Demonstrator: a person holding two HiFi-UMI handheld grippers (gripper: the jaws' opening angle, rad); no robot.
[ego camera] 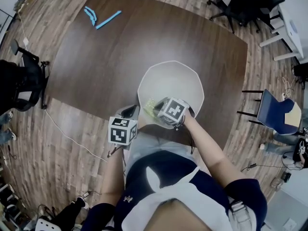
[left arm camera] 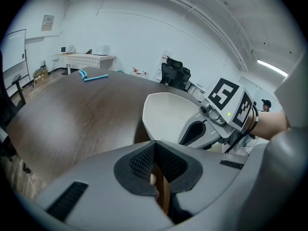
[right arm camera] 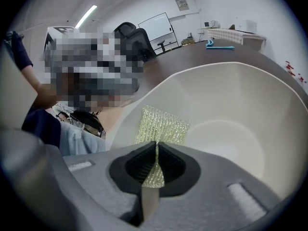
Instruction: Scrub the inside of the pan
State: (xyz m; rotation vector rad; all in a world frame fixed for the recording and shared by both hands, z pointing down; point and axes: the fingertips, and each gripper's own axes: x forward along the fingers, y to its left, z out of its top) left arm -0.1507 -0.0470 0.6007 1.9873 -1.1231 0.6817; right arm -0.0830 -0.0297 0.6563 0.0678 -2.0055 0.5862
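Observation:
A white pan [ego camera: 173, 78] [left arm camera: 166, 112] [right arm camera: 236, 105] sits at the near edge of the dark wooden table [ego camera: 120, 52]. My right gripper [ego camera: 156, 110] [right arm camera: 156, 147] is shut on a yellow-green glittery scrub pad [ego camera: 150, 107] [right arm camera: 161, 125]. It holds the pad against the pan's near inner wall. My left gripper [ego camera: 129, 112] [left arm camera: 155, 150] is just left of the pan's near rim, shut on a tan strip that looks like the pan's handle [left arm camera: 162, 189]. The right gripper's body [left arm camera: 198, 131] shows in the left gripper view, over the pan.
Blue tools [ego camera: 100, 17] lie at the table's far left. Black office chairs [ego camera: 243, 4] stand beyond the far right corner. A blue chair [ego camera: 276, 112] is to the right, another black chair [ego camera: 24, 78] to the left. A cable [ego camera: 67, 136] runs over the floor.

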